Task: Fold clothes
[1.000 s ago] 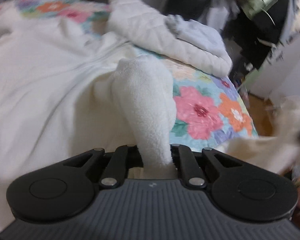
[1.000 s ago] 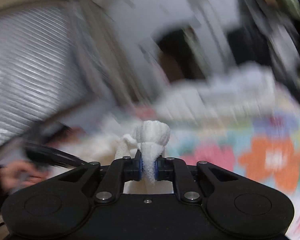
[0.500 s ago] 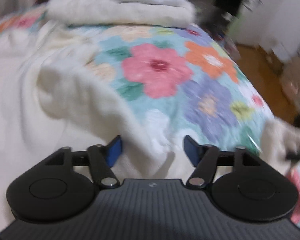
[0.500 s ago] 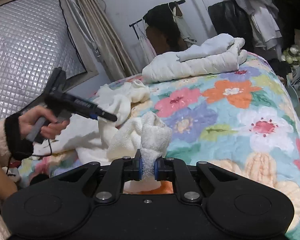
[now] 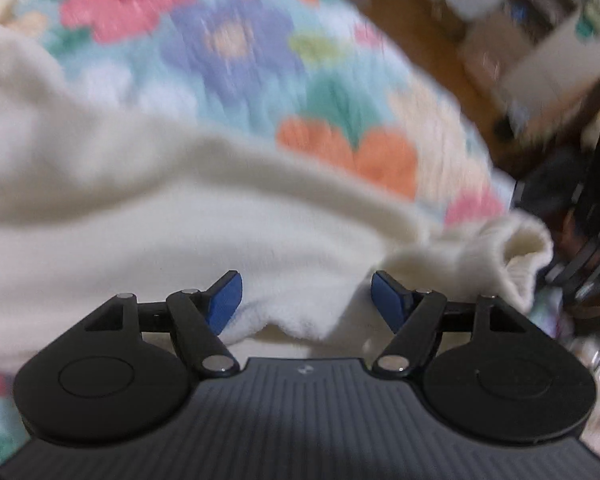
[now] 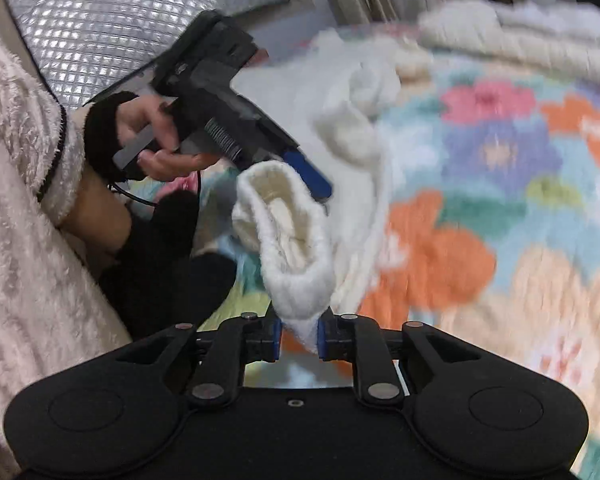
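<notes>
- Our left gripper (image 5: 306,300) hovers with blue pads (image 5: 225,294) spread apart over the cream garment (image 5: 172,216), gripping nothing.
- The garment lies on the floral bedspread (image 5: 236,52); the bed edge drops to wooden floor (image 5: 424,36) on the right.
- Our right gripper (image 6: 298,338) is clamped on the garment's ribbed cuff (image 6: 288,236), with open bedspread to its right.

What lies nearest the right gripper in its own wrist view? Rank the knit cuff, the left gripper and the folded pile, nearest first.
1. Knit cuff: pinched between the right gripper's fingers.
2. Left gripper: up and left, just beyond the cuff, in the person's hand.
3. Folded pile: top right, at the bed's far end.
</notes>
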### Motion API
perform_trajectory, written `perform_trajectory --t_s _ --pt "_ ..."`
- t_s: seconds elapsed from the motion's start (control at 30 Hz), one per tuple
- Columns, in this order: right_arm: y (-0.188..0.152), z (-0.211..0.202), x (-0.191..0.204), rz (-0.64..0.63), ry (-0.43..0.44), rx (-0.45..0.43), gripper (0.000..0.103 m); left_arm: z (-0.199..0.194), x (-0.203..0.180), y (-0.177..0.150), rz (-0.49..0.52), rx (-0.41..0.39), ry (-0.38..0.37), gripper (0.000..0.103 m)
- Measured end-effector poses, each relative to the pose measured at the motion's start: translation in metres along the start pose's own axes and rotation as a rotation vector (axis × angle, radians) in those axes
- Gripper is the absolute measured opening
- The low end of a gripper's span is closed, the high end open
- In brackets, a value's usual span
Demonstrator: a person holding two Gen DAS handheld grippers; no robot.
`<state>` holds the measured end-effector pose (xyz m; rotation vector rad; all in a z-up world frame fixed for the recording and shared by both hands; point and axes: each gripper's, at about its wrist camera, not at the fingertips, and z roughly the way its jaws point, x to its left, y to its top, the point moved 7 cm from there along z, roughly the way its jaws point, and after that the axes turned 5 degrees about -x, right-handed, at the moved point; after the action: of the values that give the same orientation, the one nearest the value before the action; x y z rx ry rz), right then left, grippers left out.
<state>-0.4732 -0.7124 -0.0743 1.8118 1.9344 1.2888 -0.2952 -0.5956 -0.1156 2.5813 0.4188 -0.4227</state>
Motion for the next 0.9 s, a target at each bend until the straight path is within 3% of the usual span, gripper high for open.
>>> perform_trajectory --t_s 0.03,0.17,0.23,0.4,0.53,0.6,0.67,0.73,0.8,0.9 --pt "0.0 -0.005 0.002 0.002 0.012 0.011 0.04 0.0 0.0 -0.004 0.004 0.012 0.012 0.071" --pt "0.014 -0.034 0.005 0.022 0.095 -0.016 0.049 -0.003 -0.003 -0.016 0.003 0.039 0.026 0.071" --pt "0.028 -0.041 -0.002 0.038 0.077 -0.024 0.063 -0.004 -0.007 -0.022 0.034 0.046 0.045 0.071" --pt "0.042 0.008 -0.029 0.03 -0.119 0.078 0.063 -0.009 -0.008 -0.028 0.056 0.025 0.083 0.07" --pt "0.046 0.05 -0.052 0.131 -0.146 0.065 0.063 -0.012 -0.004 -0.028 0.03 0.01 0.097 0.07" --pt "0.049 0.053 -0.047 0.076 -0.201 0.053 0.063 -0.013 -0.002 -0.029 0.019 0.006 0.104 0.07" --pt "0.052 0.054 -0.041 0.009 -0.261 0.042 0.058 -0.014 -0.001 -0.029 0.017 0.003 0.108 0.07" --pt "0.055 0.054 -0.034 -0.059 -0.32 0.03 0.011 -0.016 -0.001 -0.028 0.018 -0.006 0.111 0.07" --pt "0.058 0.055 -0.027 -0.126 -0.379 0.018 0.006 -0.022 0.0 -0.023 0.013 -0.046 0.112 0.069" --pt "0.064 0.055 -0.016 -0.227 -0.467 0.001 0.004 -0.045 0.004 -0.008 -0.017 -0.198 0.111 0.069"
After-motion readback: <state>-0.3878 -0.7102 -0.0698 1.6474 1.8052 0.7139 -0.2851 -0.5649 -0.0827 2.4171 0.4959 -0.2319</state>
